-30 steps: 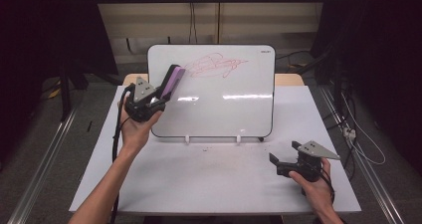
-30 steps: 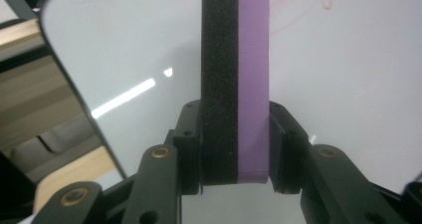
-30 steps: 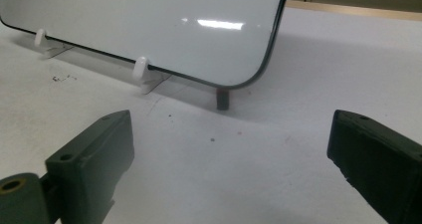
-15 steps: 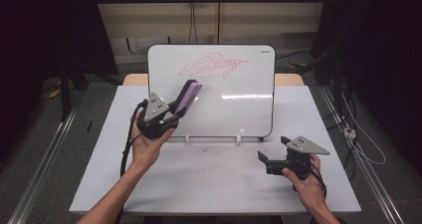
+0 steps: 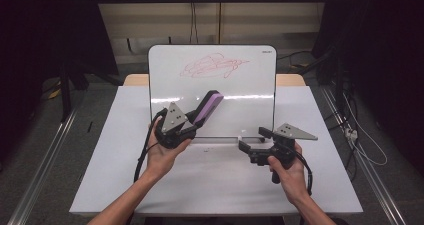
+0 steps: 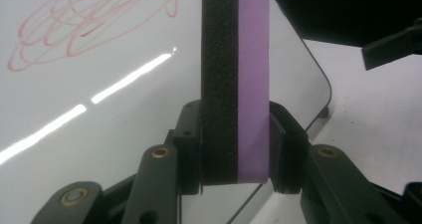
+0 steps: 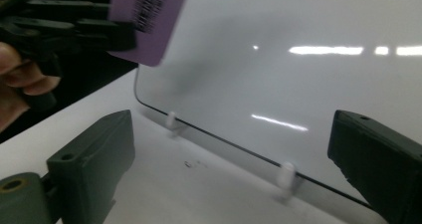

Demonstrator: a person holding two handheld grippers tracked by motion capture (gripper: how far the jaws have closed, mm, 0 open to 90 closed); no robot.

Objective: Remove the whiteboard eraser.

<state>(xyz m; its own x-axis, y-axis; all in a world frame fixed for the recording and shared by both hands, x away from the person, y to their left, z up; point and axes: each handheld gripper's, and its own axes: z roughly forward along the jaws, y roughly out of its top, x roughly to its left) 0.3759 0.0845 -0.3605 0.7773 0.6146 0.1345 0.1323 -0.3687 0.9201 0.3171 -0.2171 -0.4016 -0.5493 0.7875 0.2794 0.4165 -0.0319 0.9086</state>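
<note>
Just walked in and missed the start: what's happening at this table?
A person works with a gripper in each hand at a white table. The left gripper is shut on a purple-and-black eraser, raised in front of an upright whiteboard. A red scribble near the board's top is not yet wiped. The right gripper has its jaws open with nothing between them, low near the board's bottom edge.

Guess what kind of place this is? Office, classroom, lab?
Most likely a lab data-collection bay, not an office. A white table sits between floor rails under dark curtains, cables trail across the floor, and a small whiteboard stands as a test prop.
</note>
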